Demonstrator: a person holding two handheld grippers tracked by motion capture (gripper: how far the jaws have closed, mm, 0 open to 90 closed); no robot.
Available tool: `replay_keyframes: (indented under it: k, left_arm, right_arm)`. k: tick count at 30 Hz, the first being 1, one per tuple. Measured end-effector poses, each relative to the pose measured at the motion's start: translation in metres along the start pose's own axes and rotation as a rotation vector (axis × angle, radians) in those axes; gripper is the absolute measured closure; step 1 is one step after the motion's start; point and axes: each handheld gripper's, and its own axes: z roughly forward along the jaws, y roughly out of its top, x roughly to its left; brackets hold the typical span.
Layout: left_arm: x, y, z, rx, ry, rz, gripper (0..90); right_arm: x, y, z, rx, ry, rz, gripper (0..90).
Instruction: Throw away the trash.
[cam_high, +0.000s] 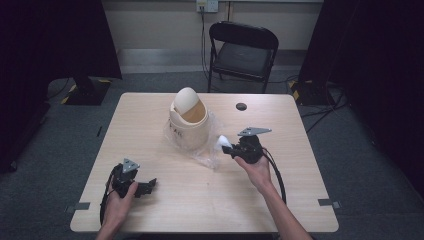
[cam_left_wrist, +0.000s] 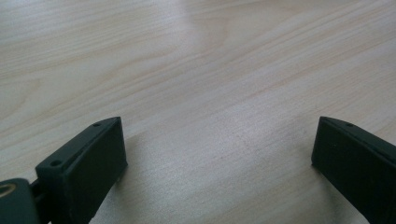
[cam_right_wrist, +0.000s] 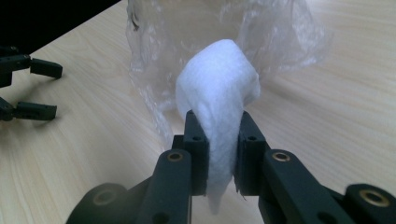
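The right tongs (cam_right_wrist: 218, 140) pinch a white tissue (cam_right_wrist: 219, 100) just beside the lidded bin (cam_high: 188, 120); they should lift it to the flap squarely. The left tongs (cam_left_wrist: 219, 158) rest open on the bench (cam_high: 165, 195).

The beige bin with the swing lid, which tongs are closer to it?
Right. The right tongs, clamped on a white wad, sit just right of the bin at its plastic liner. The left tongs rest open near the table's front-left.
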Motion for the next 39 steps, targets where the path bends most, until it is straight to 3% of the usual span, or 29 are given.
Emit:
replay_keyframes:
  k: [14, 25, 39]
  left_arm:
    - [0.0, 0.0, 0.0, 0.0, 0.0, 0.001, 2.5]
    - [0.0, 0.0, 0.0, 0.001, -0.002, 0.005, 2.5]
    - [0.0, 0.0, 0.0, 0.0, -0.003, 0.003, 2.5]
  right_arm:
    - [0.005, 0.037, 0.003, -0.029, 0.011, -0.025, 78.9]
    - [0.012, 0.068, 0.01, -0.031, 0.02, -0.08, 78.8]
    - [0.015, 0.084, 0.023, -0.044, 0.036, -0.07, 78.8]
